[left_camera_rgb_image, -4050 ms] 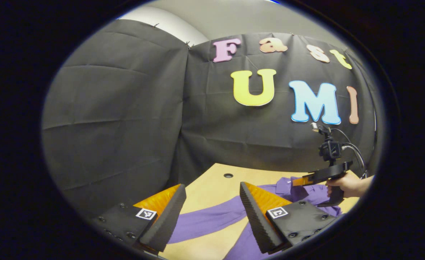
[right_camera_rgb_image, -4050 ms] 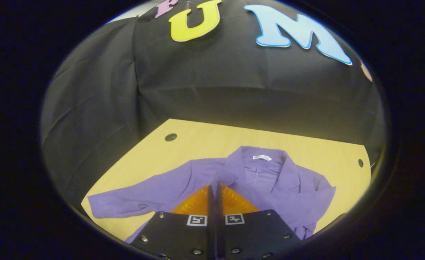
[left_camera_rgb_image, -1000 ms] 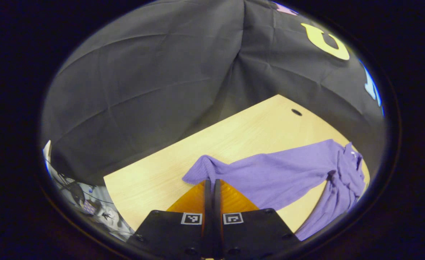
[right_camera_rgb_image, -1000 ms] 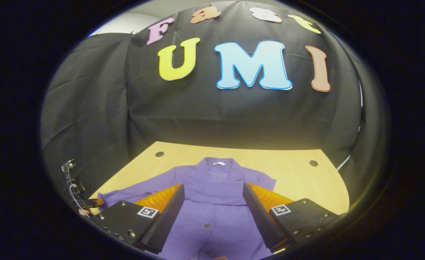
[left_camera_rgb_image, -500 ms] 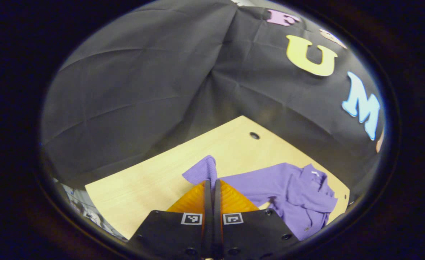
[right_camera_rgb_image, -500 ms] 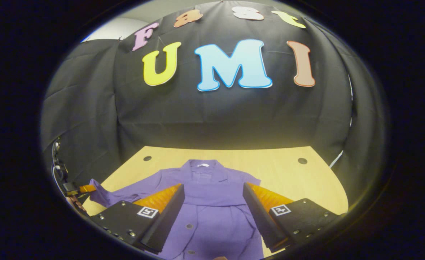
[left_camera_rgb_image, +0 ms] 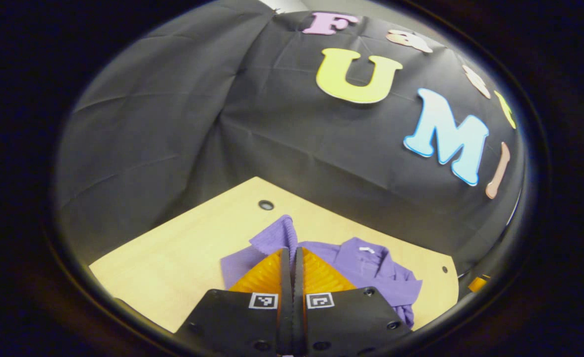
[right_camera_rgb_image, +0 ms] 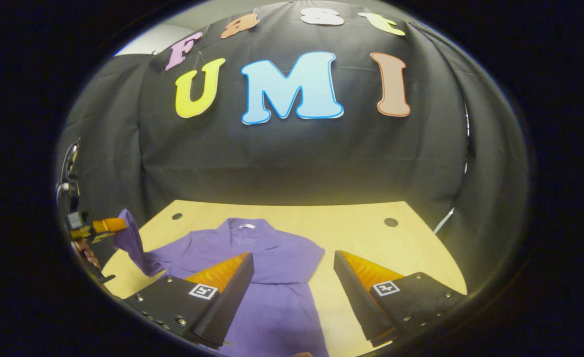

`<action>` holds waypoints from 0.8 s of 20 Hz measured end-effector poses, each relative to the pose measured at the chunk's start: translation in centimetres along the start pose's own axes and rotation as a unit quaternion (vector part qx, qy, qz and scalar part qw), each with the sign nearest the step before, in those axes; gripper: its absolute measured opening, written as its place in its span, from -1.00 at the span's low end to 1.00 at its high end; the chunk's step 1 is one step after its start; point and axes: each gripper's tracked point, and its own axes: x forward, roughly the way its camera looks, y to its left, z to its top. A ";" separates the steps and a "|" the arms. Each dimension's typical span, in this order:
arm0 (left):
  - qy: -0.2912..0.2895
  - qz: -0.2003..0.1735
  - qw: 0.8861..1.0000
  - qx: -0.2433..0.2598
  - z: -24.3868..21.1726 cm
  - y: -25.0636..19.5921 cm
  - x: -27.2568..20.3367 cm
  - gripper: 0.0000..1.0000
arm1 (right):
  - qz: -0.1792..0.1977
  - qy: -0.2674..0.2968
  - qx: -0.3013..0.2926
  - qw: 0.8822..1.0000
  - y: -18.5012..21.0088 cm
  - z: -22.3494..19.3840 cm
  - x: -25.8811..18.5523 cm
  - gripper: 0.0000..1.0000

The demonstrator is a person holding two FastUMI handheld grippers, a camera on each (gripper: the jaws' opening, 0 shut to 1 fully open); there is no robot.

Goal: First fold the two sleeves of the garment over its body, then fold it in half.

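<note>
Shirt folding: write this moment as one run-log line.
left gripper: shut on sleeve, lifted | right gripper: open above shirt | table

Dim, warm light; warped edges

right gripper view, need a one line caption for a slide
Right gripper open above the purple shirt while the left gripper lifts its sleeve cuff off the wooden table.

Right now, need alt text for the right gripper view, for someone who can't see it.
A purple shirt lies collar-up on a light wooden table, seen past the open right hand-held gripper in the foreground. At the far left, the left hand-held gripper holds the shirt's sleeve lifted off the table. Black cloth wall behind.
</note>
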 end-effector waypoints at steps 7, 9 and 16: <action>0.021 -0.072 0.997 0.035 -3.6 -11.7 2.8 -0.87 | -0.013 -0.006 -0.021 1.000 -3.0 -0.4 -0.9 0.94; 0.025 -0.091 0.995 0.033 -4.4 -14.6 3.4 -0.87 | -0.017 -0.005 -0.016 1.000 -3.9 -0.6 -1.3 0.89; 0.072 -0.151 0.981 0.101 -11.6 -24.3 4.3 -0.88 | -0.036 0.005 -0.009 0.999 -7.3 -2.2 -3.3 1.00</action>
